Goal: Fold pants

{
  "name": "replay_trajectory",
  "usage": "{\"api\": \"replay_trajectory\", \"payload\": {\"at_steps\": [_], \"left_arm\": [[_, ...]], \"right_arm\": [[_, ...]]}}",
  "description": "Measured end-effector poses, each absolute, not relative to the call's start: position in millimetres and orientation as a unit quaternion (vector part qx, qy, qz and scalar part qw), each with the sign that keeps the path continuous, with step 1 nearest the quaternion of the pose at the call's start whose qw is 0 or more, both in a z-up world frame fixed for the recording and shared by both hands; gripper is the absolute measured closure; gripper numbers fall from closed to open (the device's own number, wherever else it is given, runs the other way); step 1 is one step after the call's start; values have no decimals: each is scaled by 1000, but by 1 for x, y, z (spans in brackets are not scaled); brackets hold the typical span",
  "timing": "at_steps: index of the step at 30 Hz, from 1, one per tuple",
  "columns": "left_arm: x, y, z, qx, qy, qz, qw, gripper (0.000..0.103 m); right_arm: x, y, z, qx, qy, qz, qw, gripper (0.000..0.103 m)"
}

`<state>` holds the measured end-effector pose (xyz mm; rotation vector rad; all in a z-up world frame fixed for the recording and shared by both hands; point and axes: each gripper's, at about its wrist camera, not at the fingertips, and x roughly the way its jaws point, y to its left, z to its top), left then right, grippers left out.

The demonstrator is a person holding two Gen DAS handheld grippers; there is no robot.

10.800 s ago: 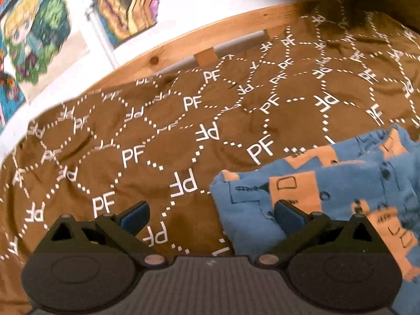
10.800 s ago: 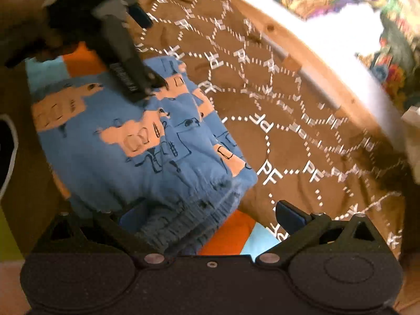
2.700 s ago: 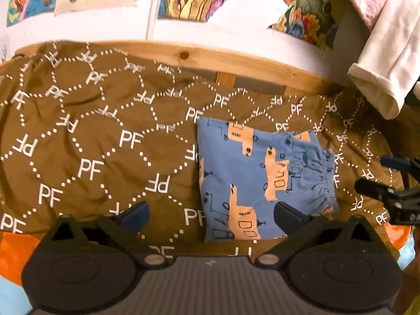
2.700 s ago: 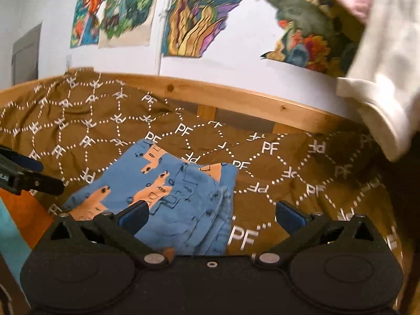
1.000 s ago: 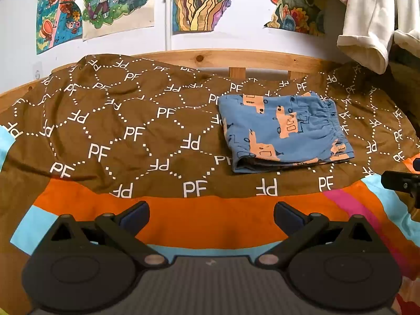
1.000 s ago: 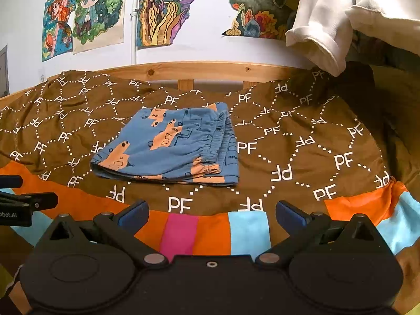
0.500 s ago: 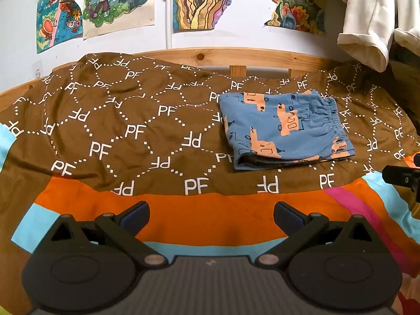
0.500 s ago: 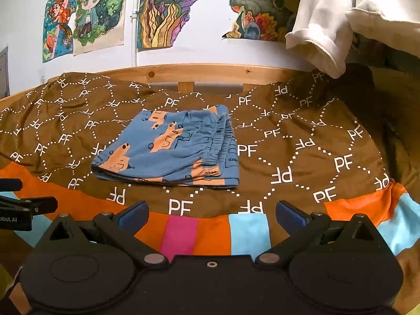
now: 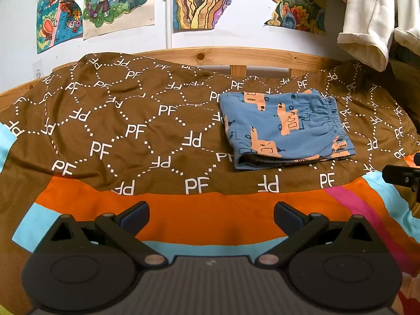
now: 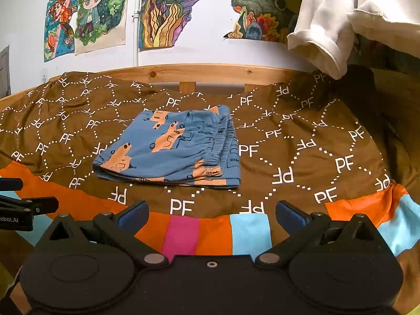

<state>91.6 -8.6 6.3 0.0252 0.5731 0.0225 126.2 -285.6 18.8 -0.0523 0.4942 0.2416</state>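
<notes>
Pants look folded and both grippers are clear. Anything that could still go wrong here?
Little, I think. The blue pants lie folded on the rumpled brown duvet, whose soft folds could let the stack slump. Their lower front edge gapes slightly, so layers might spring apart. The left gripper and right gripper are open, holding nothing.

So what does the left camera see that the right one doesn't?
Only the left wrist view shows the right gripper poking in at its right edge. Only the right wrist view shows the left gripper at its left edge, and the stacked waistband layers on the pants' right side. Both show the folded blue pants lying flat on the brown blanket, the wooden bed rail, the wall drawings, a hanging white garment, and an open, empty gripper in front.
</notes>
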Motion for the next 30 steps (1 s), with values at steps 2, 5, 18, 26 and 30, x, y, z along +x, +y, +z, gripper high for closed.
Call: {"api": "replay_trajectory", "payload": {"at_steps": [2, 5, 18, 26, 30], "left_arm": [[92, -9, 6, 12, 283, 12, 959, 0], [92, -9, 6, 13, 283, 12, 959, 0], [90, -8, 6, 15, 283, 11, 959, 0], [90, -8, 6, 16, 283, 10, 959, 0], [90, -8, 6, 16, 283, 10, 959, 0]], "right_arm": [[126, -286, 19, -26, 245, 120, 962, 1], [127, -286, 18, -26, 247, 121, 961, 1], [126, -285, 17, -29, 250, 123, 960, 1], [126, -285, 16, -29, 251, 123, 960, 1], [126, -284, 15, -30, 253, 124, 959, 1]]}}
